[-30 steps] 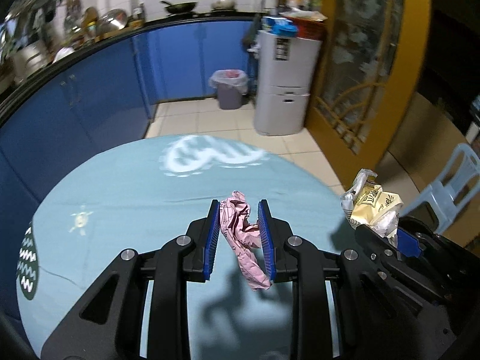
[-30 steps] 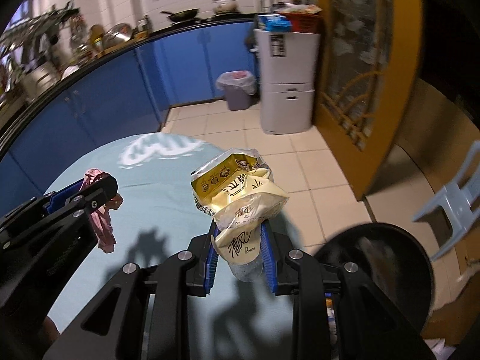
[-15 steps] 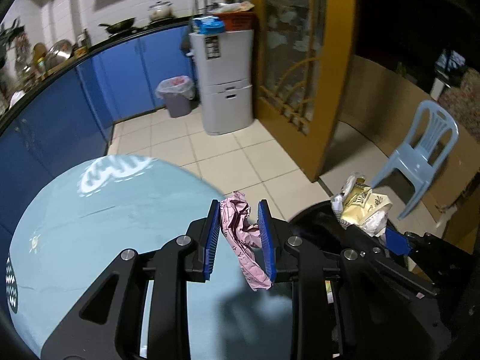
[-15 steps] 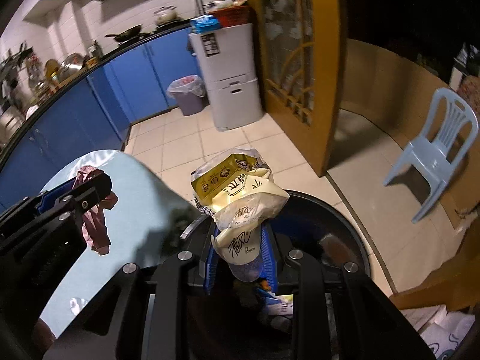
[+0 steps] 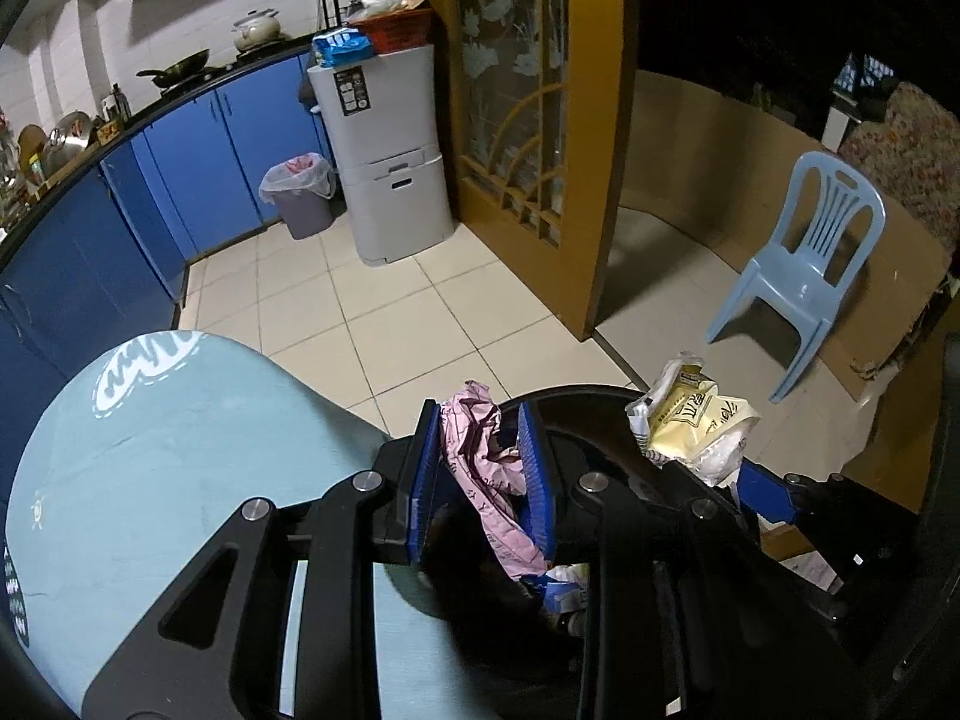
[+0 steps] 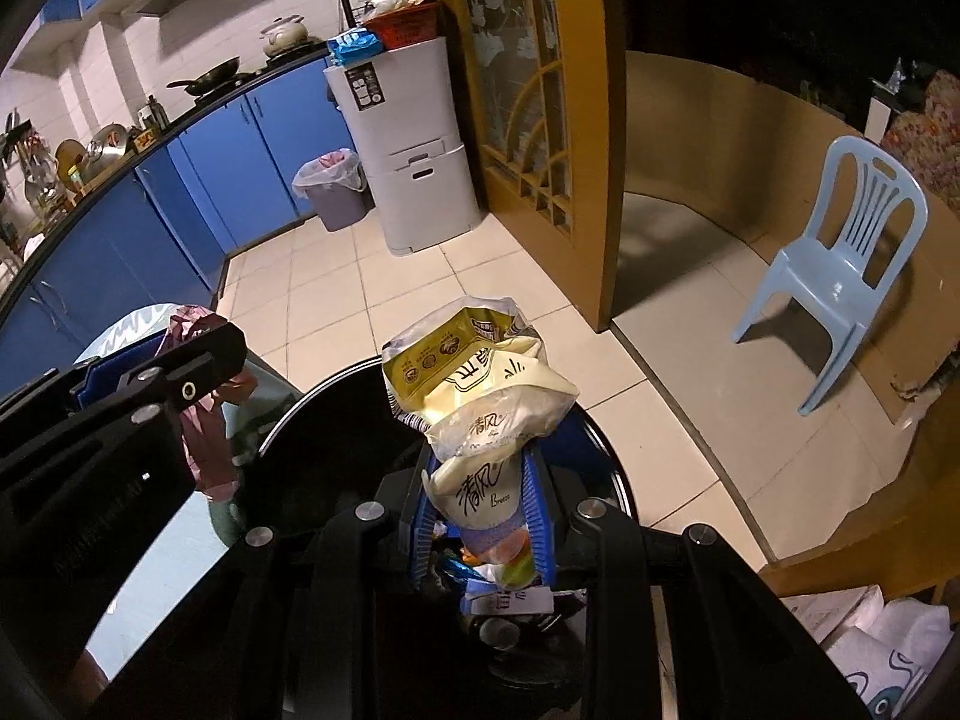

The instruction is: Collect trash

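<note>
My left gripper (image 5: 482, 462) is shut on a crumpled pink wrapper (image 5: 489, 480) and holds it over the near rim of a black round trash bin (image 5: 576, 396). My right gripper (image 6: 480, 501) is shut on a yellow and clear plastic packet (image 6: 474, 384) and holds it above the open bin (image 6: 336, 396), where other trash lies at the bottom. The packet also shows at the right of the left wrist view (image 5: 690, 420). The pink wrapper shows at the left of the right wrist view (image 6: 207, 438).
A light blue round table (image 5: 150, 468) lies to the left of the bin. A light blue plastic chair (image 6: 840, 270) stands at the right. A grey cabinet (image 5: 390, 150), a lined waste basket (image 5: 300, 192) and blue kitchen cupboards (image 5: 180, 180) are farther back.
Both grippers have swung right, off the table, and now hang over the black bin with their trash still held. The view turned toward the doorway and chair.
</note>
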### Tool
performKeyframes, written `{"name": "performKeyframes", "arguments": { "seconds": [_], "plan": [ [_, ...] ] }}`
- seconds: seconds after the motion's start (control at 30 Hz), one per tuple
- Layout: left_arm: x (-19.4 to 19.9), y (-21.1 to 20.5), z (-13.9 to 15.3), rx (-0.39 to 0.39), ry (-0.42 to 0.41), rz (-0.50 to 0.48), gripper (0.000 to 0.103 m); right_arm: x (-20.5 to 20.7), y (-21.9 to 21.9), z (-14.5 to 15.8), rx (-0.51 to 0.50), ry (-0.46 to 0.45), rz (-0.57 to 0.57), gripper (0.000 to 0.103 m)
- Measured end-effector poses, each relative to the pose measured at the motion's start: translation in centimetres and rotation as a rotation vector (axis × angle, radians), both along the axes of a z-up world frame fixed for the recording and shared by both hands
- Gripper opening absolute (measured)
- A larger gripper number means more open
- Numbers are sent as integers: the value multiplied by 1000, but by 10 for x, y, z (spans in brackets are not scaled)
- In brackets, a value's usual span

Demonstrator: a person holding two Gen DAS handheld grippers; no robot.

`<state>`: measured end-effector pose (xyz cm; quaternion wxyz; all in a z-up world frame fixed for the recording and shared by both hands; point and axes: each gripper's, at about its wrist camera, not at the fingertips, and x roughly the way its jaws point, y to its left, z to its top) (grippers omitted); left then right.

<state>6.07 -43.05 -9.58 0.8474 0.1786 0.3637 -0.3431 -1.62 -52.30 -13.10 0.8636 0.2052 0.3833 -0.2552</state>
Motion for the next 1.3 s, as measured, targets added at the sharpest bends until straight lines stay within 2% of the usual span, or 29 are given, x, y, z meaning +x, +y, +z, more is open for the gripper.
{"name": "performKeyframes", "arguments": {
  "seconds": [0.23, 0.3, 0.37, 0.4, 0.43, 0.53, 0.57, 0.6, 0.63, 0.67, 1.3],
  "plan": [
    [-4, -8, -5, 14, 10, -4, 29, -3, -4, -6, 20, 2, -3, 25],
    [-4, -11, -6, 19, 19, -5, 31, -3, -6, -6, 19, 5, -5, 28],
    [-4, -11, -7, 21, 22, -6, 53, -4, -6, -7, 19, 5, -9, 28],
    [-5, -11, -6, 18, 11, -2, 79, -4, -7, -7, 21, 5, -11, 28],
    [-6, -10, -4, 10, 1, -1, 94, -5, -8, -8, 22, 7, -14, 29],
    [-10, -10, 0, -2, -26, -9, 95, -5, -13, -12, 50, 12, -23, 38],
    [-9, -10, -1, 5, -19, -12, 95, -6, -15, -13, 60, 15, -28, 44],
    [-8, -11, -2, 10, -7, -12, 96, -6, -17, -15, 61, 22, -33, 66],
    [-7, -10, -3, 11, -2, -10, 98, -7, -17, -16, 60, 21, -35, 80],
    [-6, -9, -4, 10, 1, -5, 98, -7, -16, -15, 56, 13, -34, 89],
    [-7, -9, -13, 49, 32, -3, 100, -9, -14, -15, 52, 0, -44, 91]
  ]
}}
